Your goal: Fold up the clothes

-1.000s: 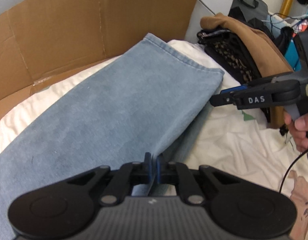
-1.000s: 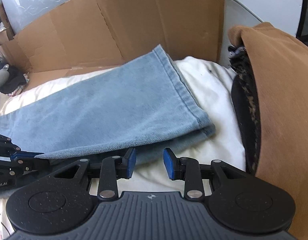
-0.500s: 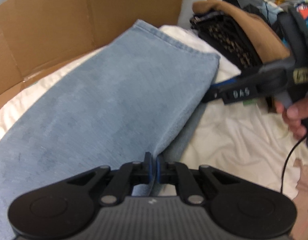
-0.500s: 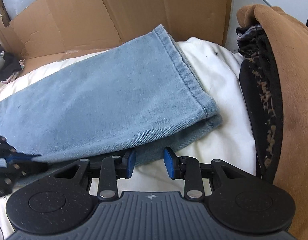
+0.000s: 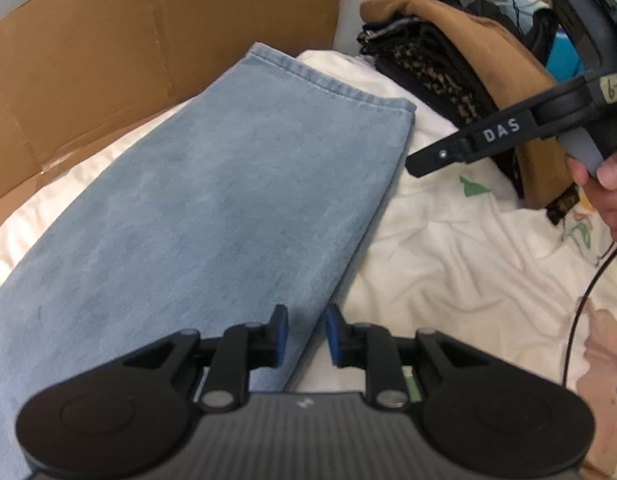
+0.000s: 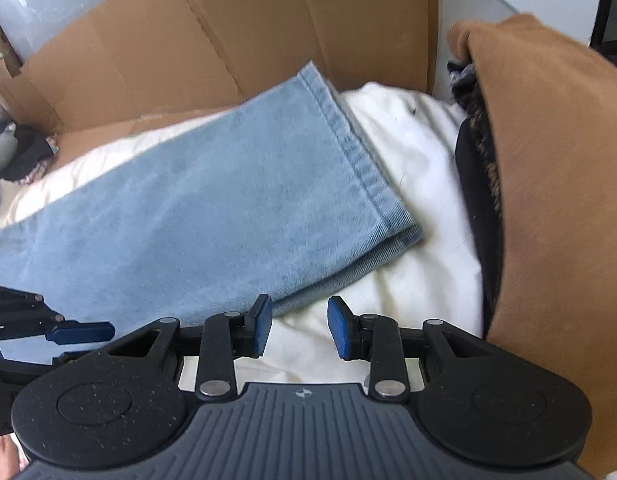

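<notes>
Left wrist view: left gripper (image 5: 302, 336) jaws opening, letting the jeans (image 5: 212, 216) edge go; right gripper (image 6: 299, 328) half open, empty. Lengthwise fold looks laid; next likely calls for regripping the hem.

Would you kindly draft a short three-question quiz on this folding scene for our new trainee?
1. True or false: the jeans lie on a white sheet.
2. What stands behind the jeans: (a) a cardboard wall, (b) a mirror, (c) a wooden chair?
3. Fill in: the top garment of the folded pile is ____ in colour.

Key
1. True.
2. (a), the cardboard.
3. Brown.
</notes>
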`<state>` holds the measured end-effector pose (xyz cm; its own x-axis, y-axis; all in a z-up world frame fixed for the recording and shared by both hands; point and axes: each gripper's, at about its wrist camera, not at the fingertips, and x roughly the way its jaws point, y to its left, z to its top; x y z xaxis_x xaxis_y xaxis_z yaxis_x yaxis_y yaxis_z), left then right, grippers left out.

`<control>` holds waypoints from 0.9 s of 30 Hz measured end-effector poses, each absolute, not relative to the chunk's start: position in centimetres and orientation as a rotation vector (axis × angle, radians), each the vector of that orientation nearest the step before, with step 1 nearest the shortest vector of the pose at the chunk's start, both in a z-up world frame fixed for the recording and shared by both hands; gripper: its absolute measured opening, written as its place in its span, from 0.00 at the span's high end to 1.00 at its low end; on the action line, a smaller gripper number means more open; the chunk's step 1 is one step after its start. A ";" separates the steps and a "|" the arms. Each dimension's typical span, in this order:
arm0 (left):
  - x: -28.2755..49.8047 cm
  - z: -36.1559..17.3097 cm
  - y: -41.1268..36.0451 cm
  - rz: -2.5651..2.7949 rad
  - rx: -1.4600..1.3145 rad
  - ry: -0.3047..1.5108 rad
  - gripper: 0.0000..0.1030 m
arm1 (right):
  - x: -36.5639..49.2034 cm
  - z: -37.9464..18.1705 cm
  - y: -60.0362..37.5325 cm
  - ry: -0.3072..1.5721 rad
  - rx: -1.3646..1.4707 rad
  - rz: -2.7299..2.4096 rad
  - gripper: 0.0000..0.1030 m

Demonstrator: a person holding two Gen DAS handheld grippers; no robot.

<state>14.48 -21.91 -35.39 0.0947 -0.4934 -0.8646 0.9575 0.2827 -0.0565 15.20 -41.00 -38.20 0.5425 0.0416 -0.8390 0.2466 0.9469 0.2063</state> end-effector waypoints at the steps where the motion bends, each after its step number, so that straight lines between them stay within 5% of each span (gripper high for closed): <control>1: 14.7 -34.9 -21.5 -1.184 0.616 0.932 0.76 | 15.1 -37.8 -41.0 0.985 0.326 -0.125 0.64; 14: 20.4 -30.4 -11.3 -0.974 0.520 0.980 0.66 | 15.9 -31.7 -37.4 0.885 0.363 0.012 0.63; 27: 21.8 -30.3 -0.9 -0.724 0.472 1.081 0.64 | 14.9 -33.9 -31.0 0.950 0.366 0.113 0.63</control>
<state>21.77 -0.87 -30.35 0.2806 -0.2975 -0.9125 0.7310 0.6823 0.0024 14.95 -30.99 -33.92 0.5813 0.2530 -0.7734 0.0652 0.9329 0.3542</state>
